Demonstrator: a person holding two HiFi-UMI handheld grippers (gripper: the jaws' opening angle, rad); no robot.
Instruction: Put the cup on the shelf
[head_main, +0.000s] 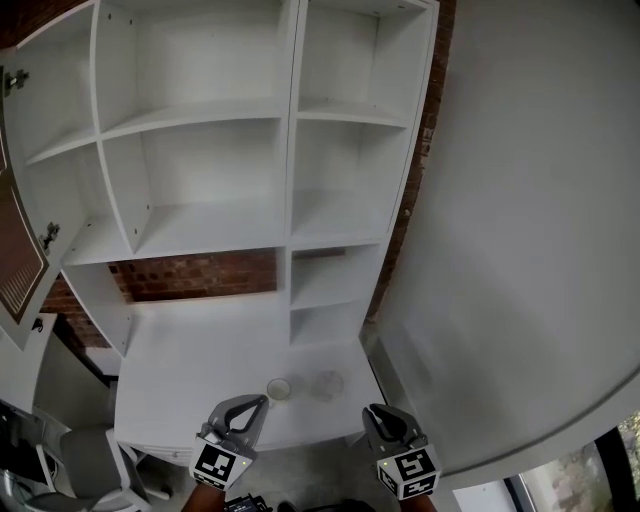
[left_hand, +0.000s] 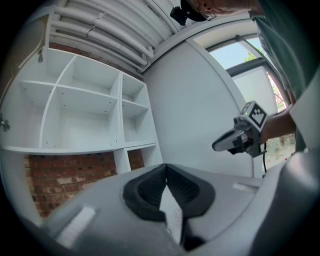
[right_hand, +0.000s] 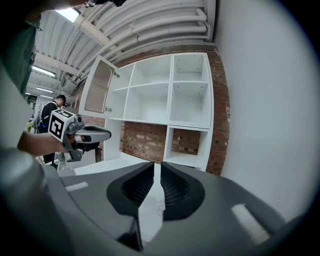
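Two small cups stand on the white desk top (head_main: 190, 360) below the shelf unit (head_main: 240, 225): a whitish cup (head_main: 279, 389) and, to its right, a clear one (head_main: 328, 383). My left gripper (head_main: 258, 403) hovers just in front of the whitish cup, jaws shut and empty. My right gripper (head_main: 372, 411) hangs right of the clear cup, its pads a narrow gap apart with nothing between them. In the left gripper view the shut jaws (left_hand: 166, 168) point at the shelves, and the right gripper (left_hand: 220, 146) shows at the right. The right gripper view shows its own jaws (right_hand: 154, 165) and the left gripper (right_hand: 106, 134). Neither gripper view shows a cup.
The shelf unit has several empty white compartments over a brick wall (head_main: 195, 275). A cabinet door (head_main: 20, 250) stands open at the left. A large white wall (head_main: 520, 250) closes the right side. A chair (head_main: 60, 470) sits at the lower left. A person (right_hand: 50, 107) stands far behind.
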